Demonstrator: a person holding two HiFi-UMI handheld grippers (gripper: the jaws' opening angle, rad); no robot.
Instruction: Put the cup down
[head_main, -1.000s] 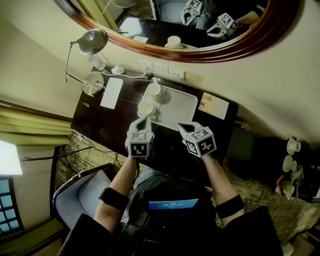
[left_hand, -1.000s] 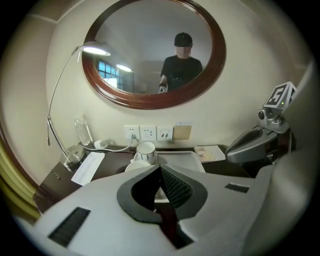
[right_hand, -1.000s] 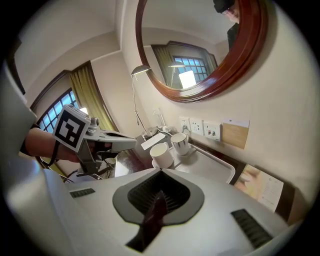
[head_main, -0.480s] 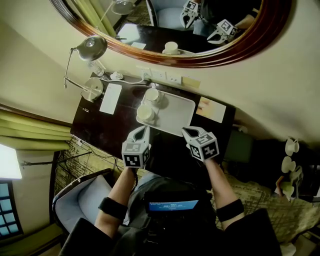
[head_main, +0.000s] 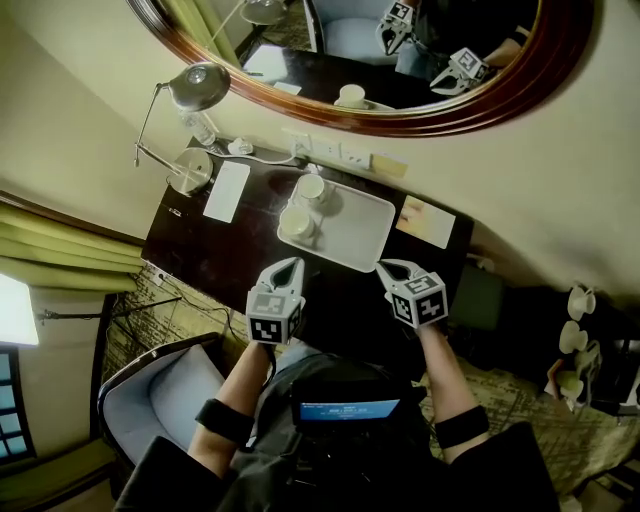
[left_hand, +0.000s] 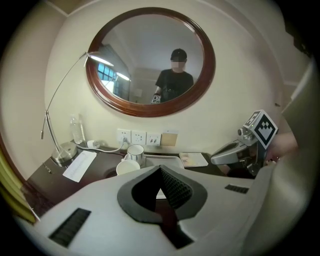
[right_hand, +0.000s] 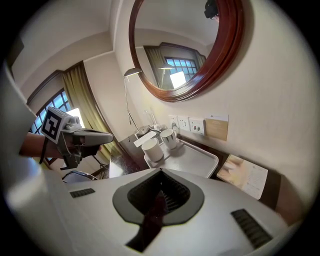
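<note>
Your left gripper (head_main: 287, 267) is closed with nothing in it, and your right gripper (head_main: 391, 268) is the same. In the last second both have drawn back from the tray (head_main: 365, 225) toward you. The near cup (head_main: 297, 224) stands upright on the tray, just beside the far cup (head_main: 311, 186) and apart from both grippers. I judge the cup is already put down.

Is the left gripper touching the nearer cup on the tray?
Apart. In the head view a strip of dark desk separates the left gripper from the nearer cup; the left gripper view shows shut, empty jaws.
</note>
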